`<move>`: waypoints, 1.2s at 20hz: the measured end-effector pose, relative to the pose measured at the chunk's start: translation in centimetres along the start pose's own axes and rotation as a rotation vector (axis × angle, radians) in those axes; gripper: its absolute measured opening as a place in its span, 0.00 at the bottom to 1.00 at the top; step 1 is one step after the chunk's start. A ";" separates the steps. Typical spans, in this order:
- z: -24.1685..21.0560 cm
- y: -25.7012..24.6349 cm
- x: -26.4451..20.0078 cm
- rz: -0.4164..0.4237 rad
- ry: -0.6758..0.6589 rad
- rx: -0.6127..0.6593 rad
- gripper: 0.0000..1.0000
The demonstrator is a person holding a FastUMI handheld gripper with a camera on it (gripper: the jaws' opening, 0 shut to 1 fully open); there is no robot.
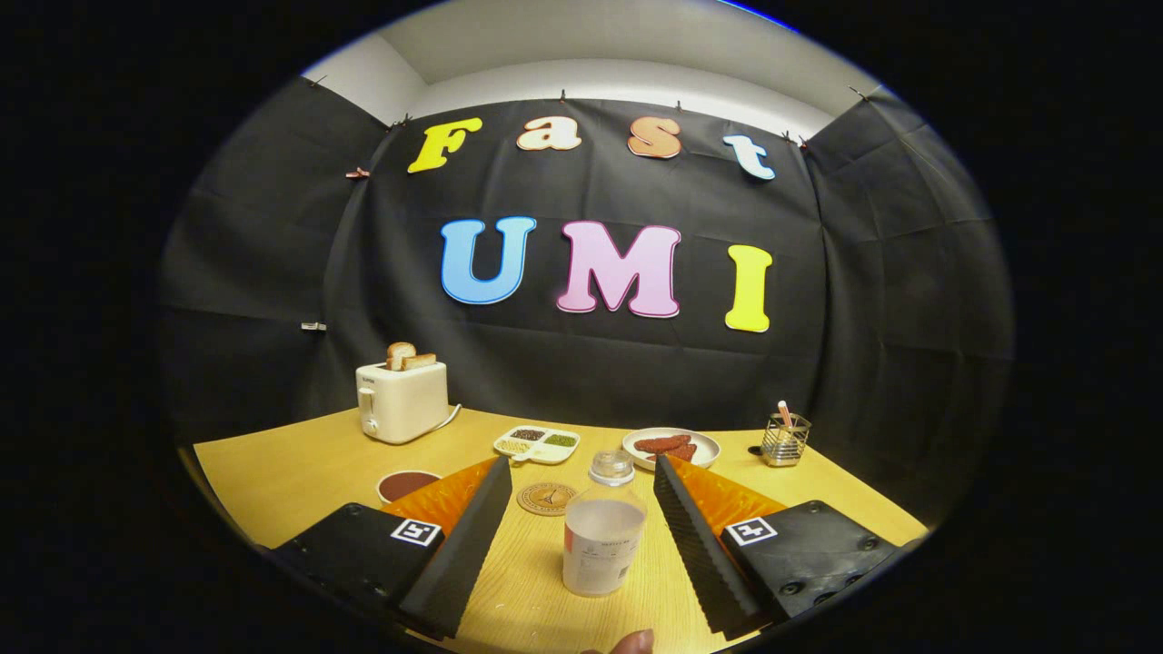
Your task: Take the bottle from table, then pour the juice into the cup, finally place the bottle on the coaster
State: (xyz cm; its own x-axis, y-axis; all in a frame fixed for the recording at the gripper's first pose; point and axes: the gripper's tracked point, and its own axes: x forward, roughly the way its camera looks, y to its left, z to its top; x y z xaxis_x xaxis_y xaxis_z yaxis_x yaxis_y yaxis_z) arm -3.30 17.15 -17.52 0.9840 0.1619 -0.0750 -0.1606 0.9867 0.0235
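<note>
1. the gripper (578,509) has its jaws spread wide apart; neither finger touches anything.
2. the juice bottle (601,538) stands upright on the counter (300,472), between the two fingers with a clear gap on each side. its cap looks to be on, and pale liquid fills roughly the lower two thirds.
3. the cup (406,485), holding something dark, sits beyond the left finger, partly hidden by it.
4. the round coaster (546,498) lies just behind the bottle, slightly to its left, with nothing on it.
5. a fingertip (631,643) shows at the near edge, below the bottle.
6. judging from this, the task is at its very start: the bottle is lined up but not gripped, so the grasp, the pour and the placing on the coaster are all left.
</note>
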 end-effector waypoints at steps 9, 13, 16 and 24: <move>-5.4 -1.0 2.3 -0.061 0.026 0.043 0.98; -6.4 -1.7 3.5 -0.090 0.016 0.019 0.97; -7.2 -2.2 4.2 -0.108 0.021 0.011 0.97; -6.4 -2.7 4.5 -0.172 0.088 -0.054 0.73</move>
State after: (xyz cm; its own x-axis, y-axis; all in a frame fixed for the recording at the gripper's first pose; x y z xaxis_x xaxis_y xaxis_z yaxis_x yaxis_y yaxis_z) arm 1.03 15.32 -24.29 0.9870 -0.0108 -0.1604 0.0028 0.9987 -0.0502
